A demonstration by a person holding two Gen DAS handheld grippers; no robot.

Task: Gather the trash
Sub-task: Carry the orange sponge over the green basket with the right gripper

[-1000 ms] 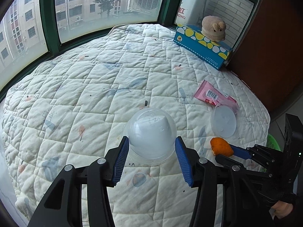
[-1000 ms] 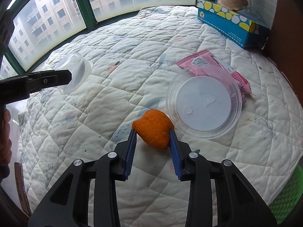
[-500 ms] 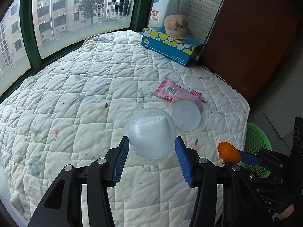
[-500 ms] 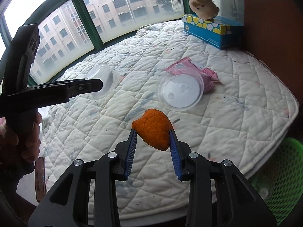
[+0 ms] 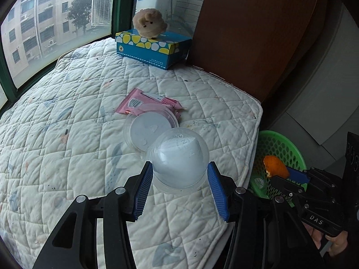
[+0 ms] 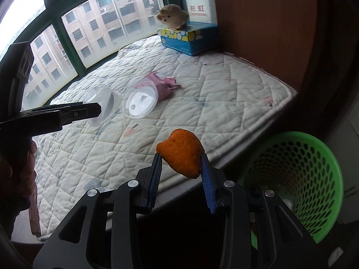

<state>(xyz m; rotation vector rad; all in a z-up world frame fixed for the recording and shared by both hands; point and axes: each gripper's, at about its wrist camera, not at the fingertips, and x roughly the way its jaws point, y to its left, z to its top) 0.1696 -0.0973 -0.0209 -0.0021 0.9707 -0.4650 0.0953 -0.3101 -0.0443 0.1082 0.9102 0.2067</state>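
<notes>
My left gripper (image 5: 180,174) is shut on a clear plastic dome cup (image 5: 179,157) and holds it above the quilted mattress (image 5: 67,134). My right gripper (image 6: 181,168) is shut on an orange peel (image 6: 181,154), held off the mattress edge, left of the green basket (image 6: 303,179). In the left wrist view the peel (image 5: 274,164) hangs over the basket (image 5: 280,148). A clear plastic lid (image 5: 150,130) and a pink wrapper (image 5: 143,104) lie on the mattress; both show in the right wrist view, lid (image 6: 140,100) and wrapper (image 6: 163,83).
A blue tissue box (image 5: 152,48) with a plush toy (image 5: 149,23) on it stands at the far corner by the window. A brown wooden panel (image 5: 258,33) borders the mattress on the right. The basket stands on the floor beside the mattress corner.
Both grippers have swung right, away from the middle of the mattress toward its corner. The peel has moved from over the mattress to the green basket. Both grips unchanged.
</notes>
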